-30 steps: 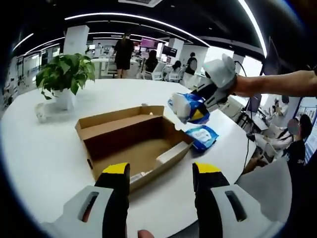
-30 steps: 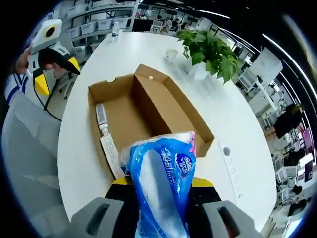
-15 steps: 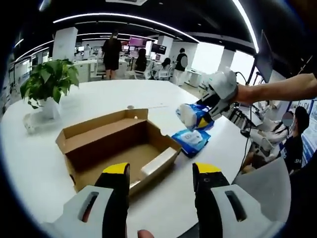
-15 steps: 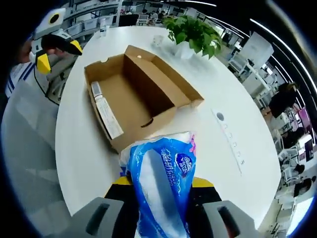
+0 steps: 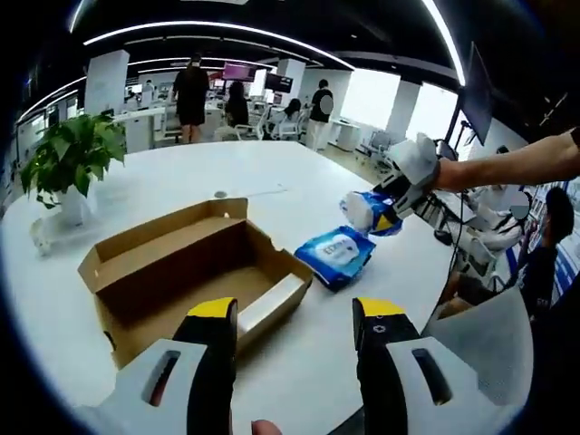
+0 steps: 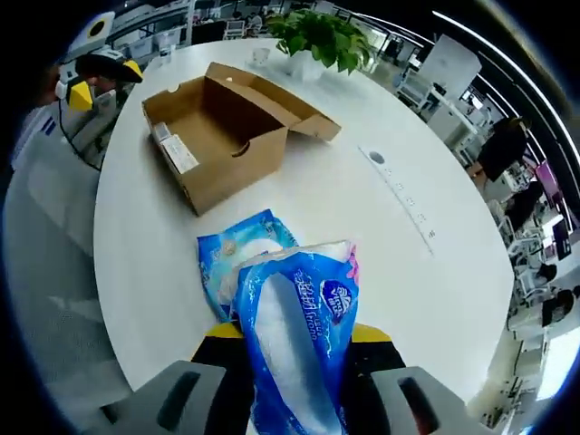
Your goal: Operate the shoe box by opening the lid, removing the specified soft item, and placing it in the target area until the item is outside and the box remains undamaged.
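A soft blue-and-white tissue pack (image 6: 294, 340) is clamped between the jaws of the right tongs (image 6: 292, 349), held in the air above the white tabletop (image 6: 381, 263) and clear of the shoe box (image 6: 213, 127). In the left gripper view the same pack (image 5: 372, 213) hangs just beyond a second blue pack (image 5: 333, 254), which lies flat on the tabletop beside the box (image 5: 181, 272). In the right gripper view that lying pack (image 6: 237, 254) sits directly under the held one.

The left tongs (image 5: 294, 349) stand open with nothing between the jaws, near the box's front edge.

Risks, as I judge them: if let go from this height, the held pack could bounce or slide off the one beneath it and end up away from the target spot. The jaws are pinching a thin plastic wrapper, so a hard squeeze or a snag could tear it. A careless sweep of either hand could knock the open cardboard lid (image 6: 304, 113) and crease it.

Count: two tissue packs, one shoe box with one lid, two tongs, one potted plant (image 5: 63, 163), and several people (image 5: 190, 95) standing in the background.
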